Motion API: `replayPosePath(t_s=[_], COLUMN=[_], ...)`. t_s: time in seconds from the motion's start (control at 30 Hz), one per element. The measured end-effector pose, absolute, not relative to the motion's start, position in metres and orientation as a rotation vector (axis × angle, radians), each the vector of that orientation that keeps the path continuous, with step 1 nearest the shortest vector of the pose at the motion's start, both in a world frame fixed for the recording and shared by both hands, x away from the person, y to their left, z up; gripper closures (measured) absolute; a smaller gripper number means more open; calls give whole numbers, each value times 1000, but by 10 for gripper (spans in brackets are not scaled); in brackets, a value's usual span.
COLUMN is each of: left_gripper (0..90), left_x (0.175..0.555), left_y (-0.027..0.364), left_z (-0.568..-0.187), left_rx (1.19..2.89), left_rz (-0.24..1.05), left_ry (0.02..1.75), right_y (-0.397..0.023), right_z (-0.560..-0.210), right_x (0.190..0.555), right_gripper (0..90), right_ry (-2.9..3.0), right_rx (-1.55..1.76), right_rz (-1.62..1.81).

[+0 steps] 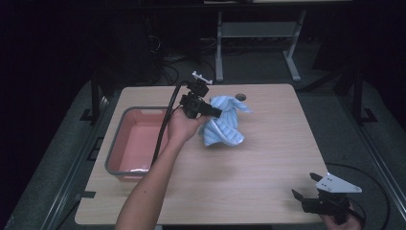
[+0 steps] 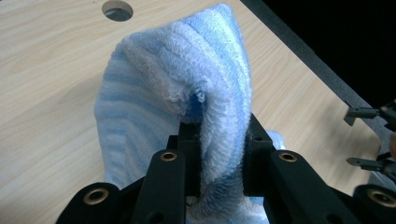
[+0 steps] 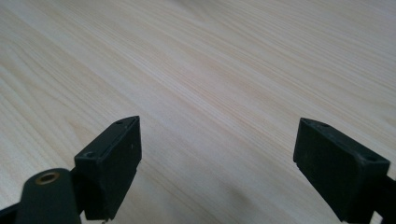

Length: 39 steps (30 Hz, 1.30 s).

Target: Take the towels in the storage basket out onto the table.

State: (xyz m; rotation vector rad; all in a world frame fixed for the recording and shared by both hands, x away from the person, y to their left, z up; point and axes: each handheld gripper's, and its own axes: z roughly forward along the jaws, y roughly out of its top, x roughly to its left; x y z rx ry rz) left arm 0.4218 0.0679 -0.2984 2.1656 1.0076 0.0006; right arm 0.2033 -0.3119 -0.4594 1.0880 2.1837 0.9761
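A blue-and-white striped towel (image 1: 223, 120) is held bunched up over the far middle of the table (image 1: 268, 163), a little right of the tub. Its lower folds hang down toward the wooden top; whether they touch it cannot be told from the high view. In the left gripper view the towel (image 2: 187, 88) is seen rising in a thick fold from between the two black jaws, which are pressed against it from both sides, so the cloth is clamped by the left gripper (image 1: 210, 111). The terry loops and pale stripes are plainly shown there, and a round hole (image 2: 117, 10) in the tabletop is seen beyond the cloth.

The left gripper is carried by the left hand (image 1: 183, 125), with the forearm stretched in from the near edge and a black cable trailing down beside it.

To the left of the towel, a pink tub (image 1: 125, 143) with a grey rim is set on the left part of the table; something pale is seen lying at its near end.

At the near right corner, well apart from the towel, the right gripper (image 1: 303, 186) is held with its jaws spread wide. In the right gripper view its jaws (image 3: 218, 158) are seen gaping over bare wood, with nothing between them.
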Motion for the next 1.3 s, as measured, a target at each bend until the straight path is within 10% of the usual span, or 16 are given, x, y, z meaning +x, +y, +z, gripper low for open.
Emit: replayPosePath(t_s=[1.3], left_gripper=[735], left_x=[435], left_y=[-2], left_z=[-389], left_rx=[2283], left_rz=[-100], left_ry=[1037], right_y=[-314], right_z=[-461], right_x=[206], right_gripper=[147], right_ry=[2176], right_rx=[1108], right_rz=[977])
